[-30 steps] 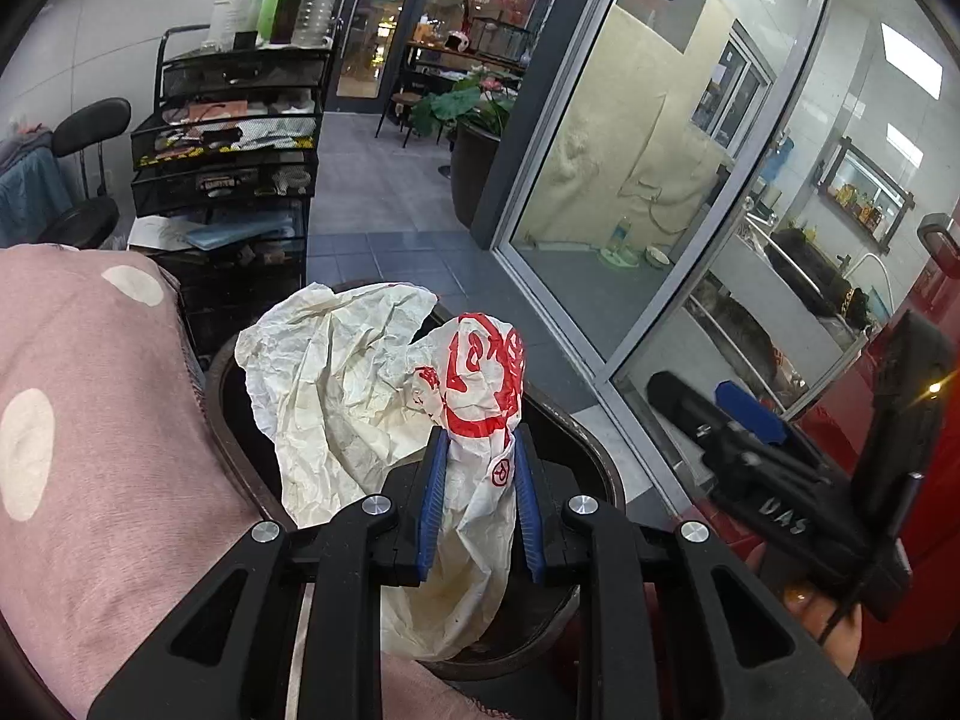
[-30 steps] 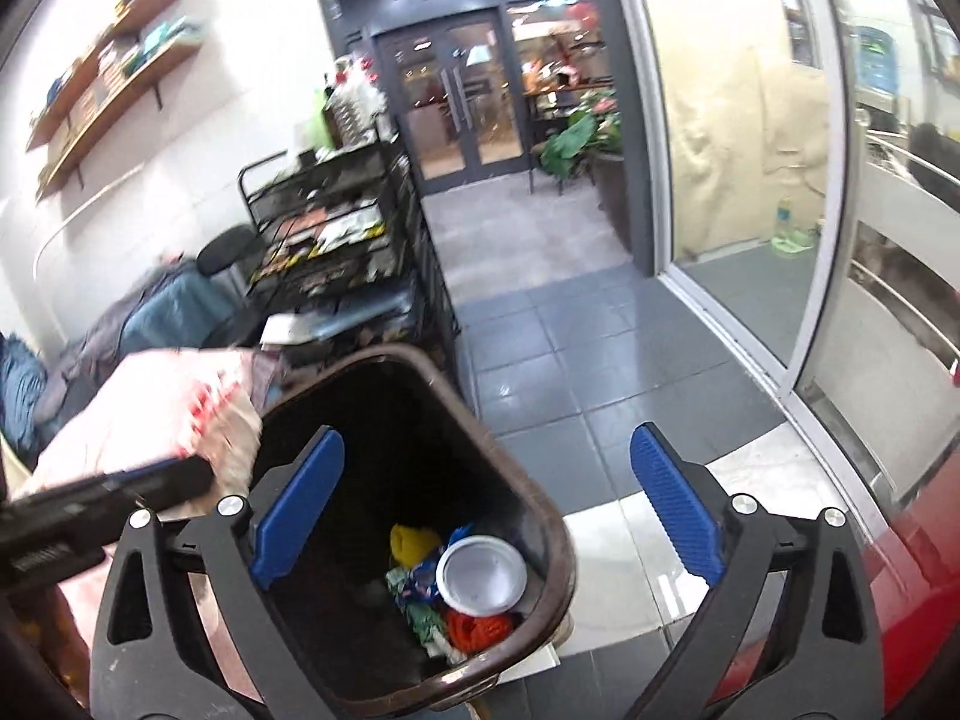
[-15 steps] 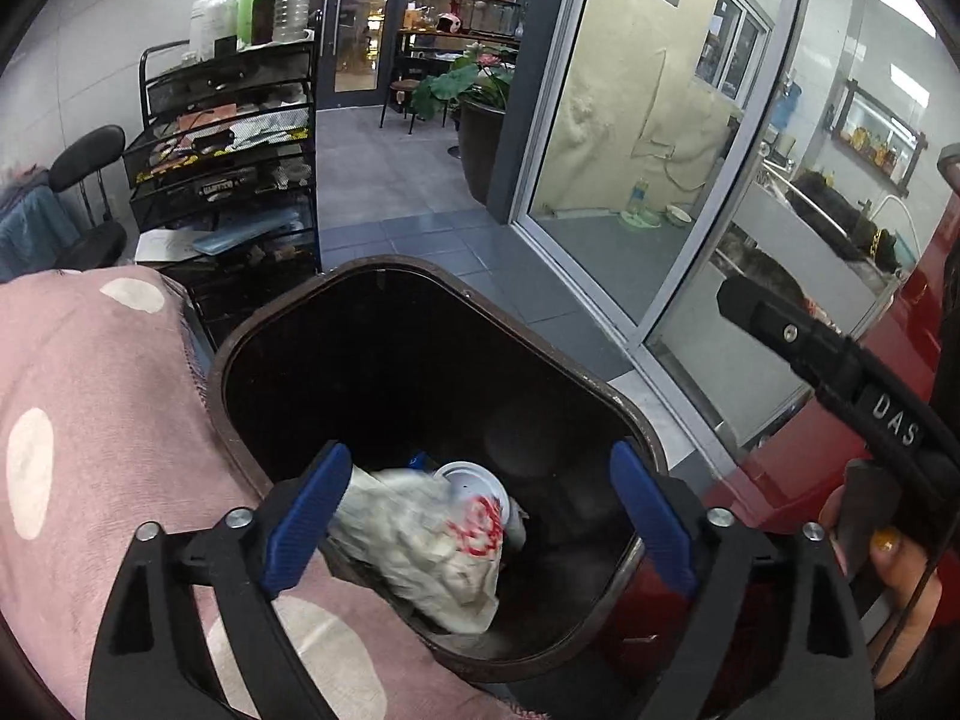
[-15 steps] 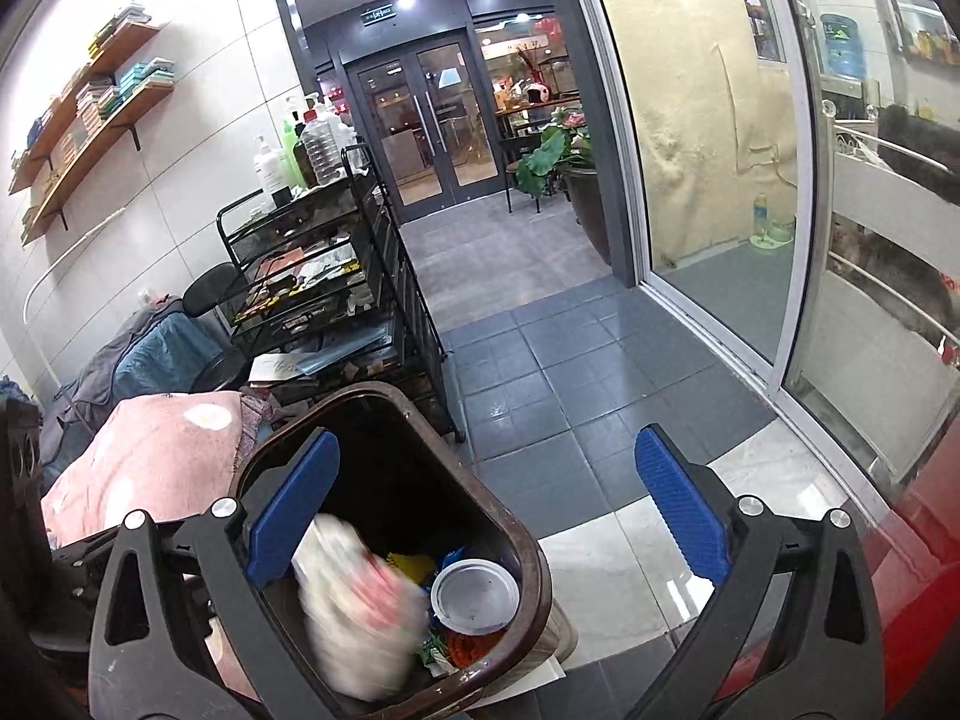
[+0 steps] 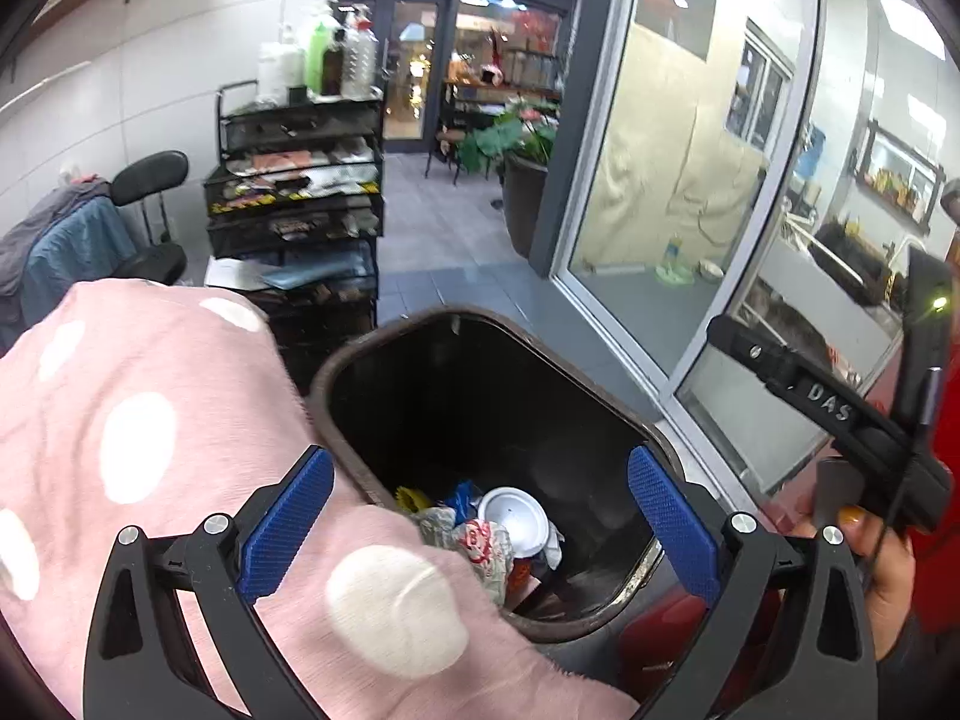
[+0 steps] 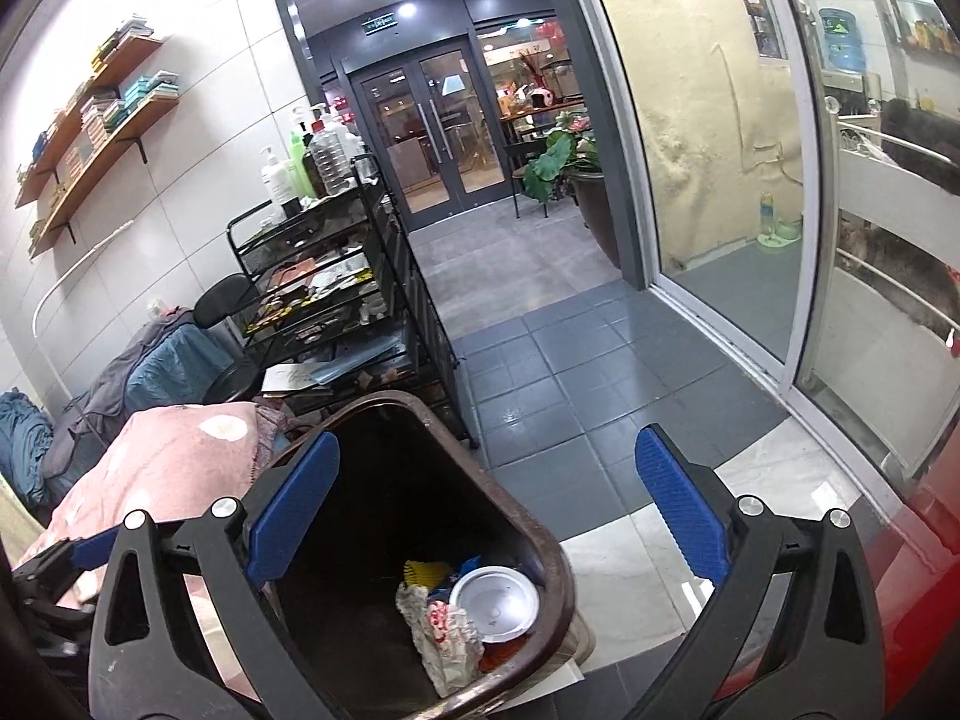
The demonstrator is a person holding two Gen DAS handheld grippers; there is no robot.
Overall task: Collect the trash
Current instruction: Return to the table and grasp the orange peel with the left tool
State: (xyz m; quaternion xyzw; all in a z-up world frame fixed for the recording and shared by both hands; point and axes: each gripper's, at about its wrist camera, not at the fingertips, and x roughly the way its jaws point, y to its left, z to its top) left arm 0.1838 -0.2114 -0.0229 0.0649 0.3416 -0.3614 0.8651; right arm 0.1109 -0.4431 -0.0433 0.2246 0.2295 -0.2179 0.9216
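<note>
A dark brown trash bin [image 5: 654, 438] stands on the floor below both grippers; it also shows in the right wrist view [image 6: 558, 558]. At its bottom lies the crumpled white wrapper with red print [image 5: 483, 546] [image 6: 441, 636], beside a white plastic lid [image 5: 516, 519] [image 6: 495, 600] and yellow and blue scraps. My left gripper [image 5: 480, 528] is open and empty above the bin. My right gripper [image 6: 489, 516] is open and empty above the bin's right rim; its body shows at the right of the left wrist view [image 5: 840, 414].
A pink cushion with white dots [image 5: 138, 420] [image 6: 174, 462] presses against the bin's left side. A black wire shelf cart [image 6: 342, 294] with bottles stands behind. A glass partition [image 6: 720, 180] runs along the right. Grey floor tiles [image 6: 576, 372] lie beyond the bin.
My left gripper opened and let go of the wrapper, which fell to the bottom of the bin. The left gripper then drew back a little. The right gripper stayed open.
</note>
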